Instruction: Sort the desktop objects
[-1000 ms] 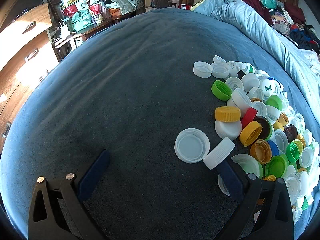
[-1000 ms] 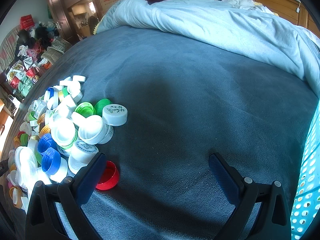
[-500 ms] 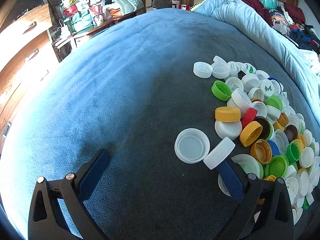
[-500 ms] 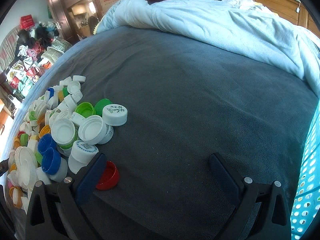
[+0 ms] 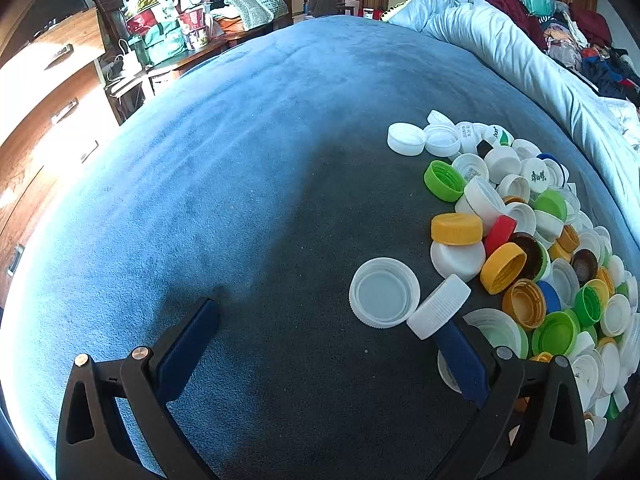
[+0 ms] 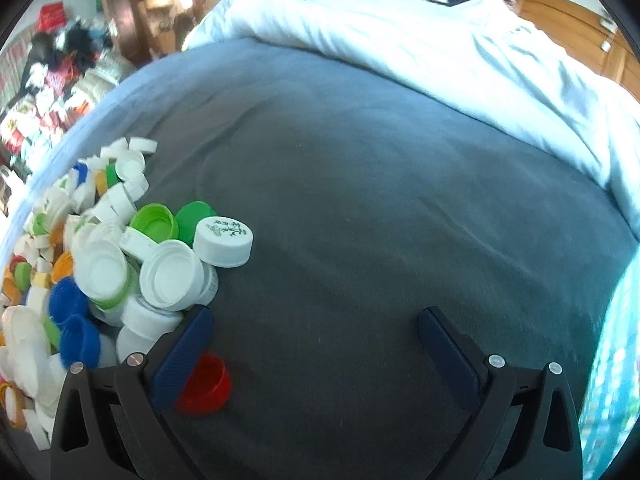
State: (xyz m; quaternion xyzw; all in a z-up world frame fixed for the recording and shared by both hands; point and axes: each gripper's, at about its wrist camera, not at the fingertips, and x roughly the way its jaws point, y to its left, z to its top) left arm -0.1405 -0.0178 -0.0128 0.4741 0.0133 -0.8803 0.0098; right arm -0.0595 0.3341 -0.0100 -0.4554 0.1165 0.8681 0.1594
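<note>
The heap of bottle caps (image 5: 532, 240) lies on the blue-grey blanket (image 5: 240, 200), to the right of the left gripper (image 5: 326, 322) and to the left of the right gripper (image 6: 314, 330), so it sits between the two tools. Both claws stand wide apart and hold nothing. In the left wrist view, a ribbed white cap (image 5: 439, 306) leans on its edge, touching the tip of that gripper's right-hand finger (image 5: 460, 354), its flat faces turned slantwise; a wide white cap (image 5: 385, 292) lies mouth-up just beside it, a little toward the middle of the open span. In the right wrist view, a small red cap (image 6: 204, 380) lies tipped beside the inner face of the left-hand finger (image 6: 182, 356), within the open span, while a printed white cap (image 6: 223, 241) stands further ahead at the heap's edge. Judging by this, the right gripper looks the nearer to a clean single pick; the red cap sits apart from its neighbours, though off-centre, so a small shift left seems needed before closing
</note>
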